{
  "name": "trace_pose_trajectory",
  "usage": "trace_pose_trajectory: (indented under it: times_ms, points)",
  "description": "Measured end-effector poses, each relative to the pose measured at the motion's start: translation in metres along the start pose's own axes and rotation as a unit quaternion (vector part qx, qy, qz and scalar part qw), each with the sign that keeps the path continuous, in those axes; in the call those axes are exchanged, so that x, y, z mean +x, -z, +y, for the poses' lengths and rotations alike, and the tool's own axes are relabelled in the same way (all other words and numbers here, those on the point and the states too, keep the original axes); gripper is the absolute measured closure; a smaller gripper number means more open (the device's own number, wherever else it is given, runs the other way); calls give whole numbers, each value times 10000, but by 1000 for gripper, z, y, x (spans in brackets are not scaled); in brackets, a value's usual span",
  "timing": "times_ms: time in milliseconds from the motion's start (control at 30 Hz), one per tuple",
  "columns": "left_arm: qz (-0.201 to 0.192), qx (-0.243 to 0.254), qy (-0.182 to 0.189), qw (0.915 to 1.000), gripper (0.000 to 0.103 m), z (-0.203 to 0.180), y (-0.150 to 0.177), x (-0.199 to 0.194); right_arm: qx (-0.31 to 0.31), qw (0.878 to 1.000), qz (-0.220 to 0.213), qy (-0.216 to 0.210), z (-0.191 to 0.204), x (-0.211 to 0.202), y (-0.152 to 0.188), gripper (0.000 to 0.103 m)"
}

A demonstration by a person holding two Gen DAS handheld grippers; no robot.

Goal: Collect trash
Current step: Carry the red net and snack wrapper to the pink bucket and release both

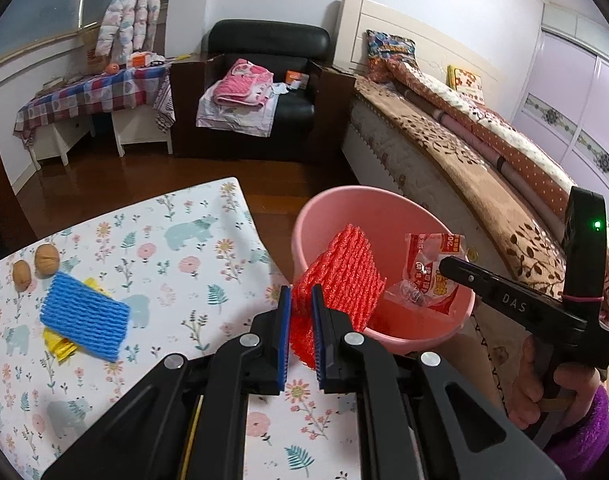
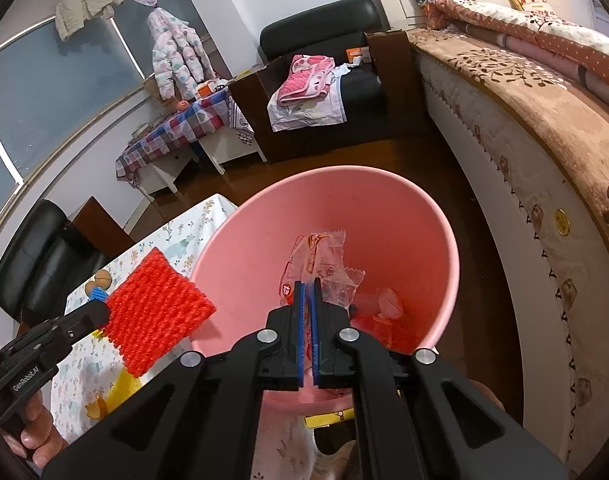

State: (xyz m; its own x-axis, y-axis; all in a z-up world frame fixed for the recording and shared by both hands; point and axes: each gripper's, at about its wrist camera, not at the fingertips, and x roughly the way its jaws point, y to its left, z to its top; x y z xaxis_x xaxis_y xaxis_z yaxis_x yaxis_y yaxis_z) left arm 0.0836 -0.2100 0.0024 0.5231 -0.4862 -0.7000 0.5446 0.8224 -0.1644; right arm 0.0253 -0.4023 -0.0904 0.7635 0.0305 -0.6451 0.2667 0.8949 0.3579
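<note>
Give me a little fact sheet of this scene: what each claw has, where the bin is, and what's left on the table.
Left claw: shut on red foam net, held at the bin's rim
Right claw: shut on clear snack wrapper, held over the bin
Bin: pink bucket beside the table, some trash already at the bottom
Table: floral cloth
Left on table: blue foam net, yellow wrapper under it, two walnuts
</note>
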Motion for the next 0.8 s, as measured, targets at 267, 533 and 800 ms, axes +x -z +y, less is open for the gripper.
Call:
trace_pose_trajectory:
  times_ms: [267, 533, 800]
  points:
    - [101, 132, 40, 9999, 93, -17, -6, 19, 87, 10000, 47, 13, -9, 0, 3, 100]
    - [110, 95, 85, 9999, 67, -23, -4, 23, 141, 9999, 64, 18, -13, 0, 2, 100]
    - [68, -63, 135, 9999, 59, -16, -5, 17, 286, 9995, 94, 22, -19, 1, 3, 100]
